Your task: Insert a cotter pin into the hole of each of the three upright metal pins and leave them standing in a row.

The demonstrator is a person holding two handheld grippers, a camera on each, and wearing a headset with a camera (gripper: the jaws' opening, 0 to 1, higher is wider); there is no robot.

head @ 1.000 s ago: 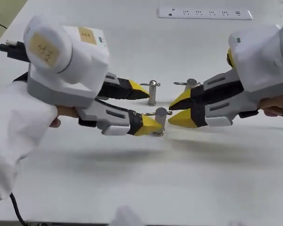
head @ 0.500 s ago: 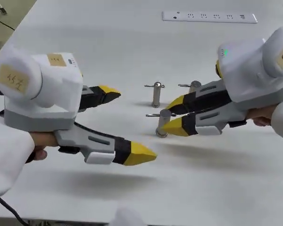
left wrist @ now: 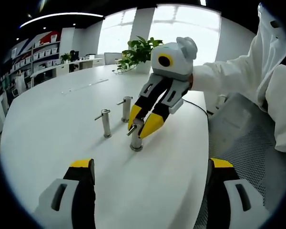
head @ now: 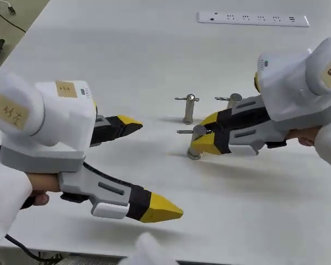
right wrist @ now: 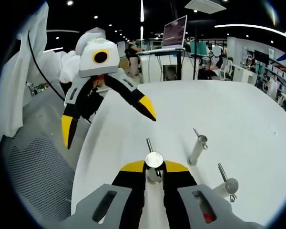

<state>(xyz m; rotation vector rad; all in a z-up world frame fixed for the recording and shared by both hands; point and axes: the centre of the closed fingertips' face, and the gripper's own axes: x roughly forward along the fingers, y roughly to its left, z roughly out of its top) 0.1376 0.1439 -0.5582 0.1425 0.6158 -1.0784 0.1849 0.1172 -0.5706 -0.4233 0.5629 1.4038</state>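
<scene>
Three upright metal pins stand on the white table, each with a cotter pin through its head. The nearest pin [head: 197, 142] [left wrist: 136, 138] [right wrist: 154, 165] sits between the jaws of my right gripper [head: 205, 141] [right wrist: 154, 167], which is shut on it. The middle pin [head: 190, 108] [left wrist: 106, 123] [right wrist: 199, 148] and the far pin [head: 234, 99] [left wrist: 127, 108] [right wrist: 228, 185] stand free behind it. To the left of the pins my left gripper [head: 149, 167] [left wrist: 150, 164] is held wide open with nothing in it.
A white power strip [head: 252, 19] lies at the far edge of the table [head: 154, 49]. The table's near edge runs just below the left gripper, with a dark cable [head: 22, 249] hanging there. A person's white sleeves hold both grippers.
My left gripper has let go of the nearest pin, pulled back to the left and opened wide. The right gripper has dropped from the cotter pin onto the nearest pin's shaft.
</scene>
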